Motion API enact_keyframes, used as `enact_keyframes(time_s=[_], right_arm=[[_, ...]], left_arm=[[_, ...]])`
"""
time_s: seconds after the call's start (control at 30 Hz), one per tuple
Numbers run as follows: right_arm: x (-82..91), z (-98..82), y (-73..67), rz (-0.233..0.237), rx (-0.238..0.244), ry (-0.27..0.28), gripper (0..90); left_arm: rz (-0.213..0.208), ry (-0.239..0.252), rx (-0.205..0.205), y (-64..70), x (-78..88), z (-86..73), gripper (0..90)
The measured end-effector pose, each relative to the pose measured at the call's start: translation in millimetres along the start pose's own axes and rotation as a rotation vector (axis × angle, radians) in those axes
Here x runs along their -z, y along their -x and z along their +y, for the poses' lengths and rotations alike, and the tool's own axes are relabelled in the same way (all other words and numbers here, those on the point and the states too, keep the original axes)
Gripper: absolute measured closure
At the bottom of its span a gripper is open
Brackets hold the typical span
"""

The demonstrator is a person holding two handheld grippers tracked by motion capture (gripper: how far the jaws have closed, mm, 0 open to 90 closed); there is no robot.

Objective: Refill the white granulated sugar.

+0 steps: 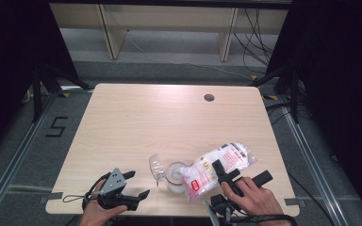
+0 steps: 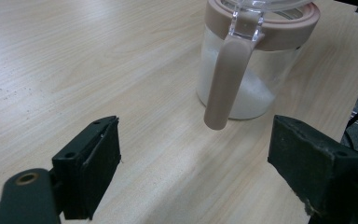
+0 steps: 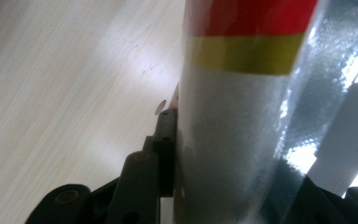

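Observation:
A glass jar (image 1: 174, 178) with a pinkish-brown rim stands near the table's front edge, its clear flip lid (image 1: 156, 168) swung open to the left. White granules fill its lower part (image 2: 247, 93), and a brown tab (image 2: 224, 84) hangs down its side. A clear bag of white granules (image 1: 219, 165) with a red label is tilted, its lower end over the jar's mouth. My right gripper (image 1: 240, 175) is shut on this bag (image 3: 242, 140), one jaw pressed to each side. My left gripper (image 1: 137, 184) rests open at the front left, its jaws (image 2: 200, 163) facing the jar with nothing between them.
The pale wooden table (image 1: 169, 117) has a round cable hole (image 1: 209, 97) at the back right. Black curtains and stand legs flank both sides. A wooden shelf unit (image 1: 169, 28) stands on the floor beyond the far edge.

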State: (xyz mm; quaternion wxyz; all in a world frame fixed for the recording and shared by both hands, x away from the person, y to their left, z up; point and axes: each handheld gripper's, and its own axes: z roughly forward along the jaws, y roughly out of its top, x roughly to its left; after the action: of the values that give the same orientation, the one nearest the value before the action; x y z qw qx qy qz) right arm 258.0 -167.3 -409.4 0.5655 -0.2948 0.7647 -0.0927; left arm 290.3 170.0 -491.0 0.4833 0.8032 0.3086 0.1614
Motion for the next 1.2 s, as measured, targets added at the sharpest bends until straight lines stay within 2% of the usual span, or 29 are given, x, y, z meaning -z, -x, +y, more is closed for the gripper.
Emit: enact_keyframes(time_s=[0.03,0.07,0.13,0.2,0.23,0.27,0.3,0.53,0.63,0.73,0.77,0.8,0.93,1.0,1.03,1.07,1.1,1.2], right_arm=[[0.4,-0.5,0.4,0.007,0.001,-0.002,70.6],[0.5,-1.1,0.5,0.004,0.005,-0.001,70.7],[0.7,-1.5,0.1,0.001,0.001,-0.002,70.9],[0.5,-2.2,-0.3,0.002,-0.004,-0.002,71.2],[0.1,-2.6,-0.5,0.002,-0.006,-0.002,71.3],[-0.4,-3.0,-0.6,0.006,-0.007,-0.002,71.4],[-0.5,-3.3,-0.9,0.009,-0.01,-0.01,71.5],[-3.2,-3.9,-3.1,0.026,-0.043,-0.018,72.6],[-4.5,-3.7,-2.7,0.018,-0.043,-0.013,73.0],[-4.9,-3.9,-3.0,0.025,-0.067,-0.015,73.3],[-5.0,-3.3,-4.3,0.025,-0.094,-0.017,73.4],[-5.4,-3.5,-4.2,0.033,-0.1,-0.017,73.4],[-7.1,-4.9,-2.1,0.024,-0.076,0.012,73.7],[-6.9,-4.7,-2.1,0.023,-0.079,0.007,73.8],[-6.1,-4.7,-3.1,0.034,-0.102,-0.003,73.8],[-5.9,-5.2,-2.6,0.034,-0.104,-0.002,73.9],[-6.8,-5.5,-1.0,0.026,-0.089,0.016,73.9],[-6.4,-5.8,-0.6,0.028,-0.085,0.006,74.0]], left_arm=[[0.0,0.001,0.0,0.0,0.0,0.0,16.2],[0.003,0.0,0.023,1.2,0.0,-0.5,16.2],[0.004,-0.001,0.022,1.2,0.0,-0.4,16.2],[0.0,0.0,0.001,0.1,0.1,0.0,16.2],[0.004,-0.001,0.022,1.3,0.0,-0.4,16.2],[0.003,0.0,0.024,1.5,0.0,-0.4,16.2],[0.0,0.0,0.0,0.0,0.0,0.0,16.2],[-0.001,0.003,0.001,0.1,-0.5,-0.2,16.3],[-0.007,0.007,0.002,-0.1,-0.9,-0.3,16.2],[-0.007,0.013,0.008,0.6,-1.3,-0.4,16.2],[-0.006,0.007,0.001,0.1,-1.0,-0.4,16.2],[-0.006,0.006,0.001,0.1,-1.0,-0.4,16.2],[-0.007,0.012,0.007,0.5,-1.3,-0.3,16.3],[-0.007,0.012,0.008,0.5,-1.4,-0.5,16.2],[-0.006,0.006,0.001,0.0,-1.0,-0.4,16.3],[-0.006,0.007,0.001,0.1,-1.0,-0.4,16.3],[-0.005,0.005,0.027,1.6,-1.2,-0.9,16.3],[-0.005,0.005,0.026,1.7,-1.0,-0.9,16.3]])
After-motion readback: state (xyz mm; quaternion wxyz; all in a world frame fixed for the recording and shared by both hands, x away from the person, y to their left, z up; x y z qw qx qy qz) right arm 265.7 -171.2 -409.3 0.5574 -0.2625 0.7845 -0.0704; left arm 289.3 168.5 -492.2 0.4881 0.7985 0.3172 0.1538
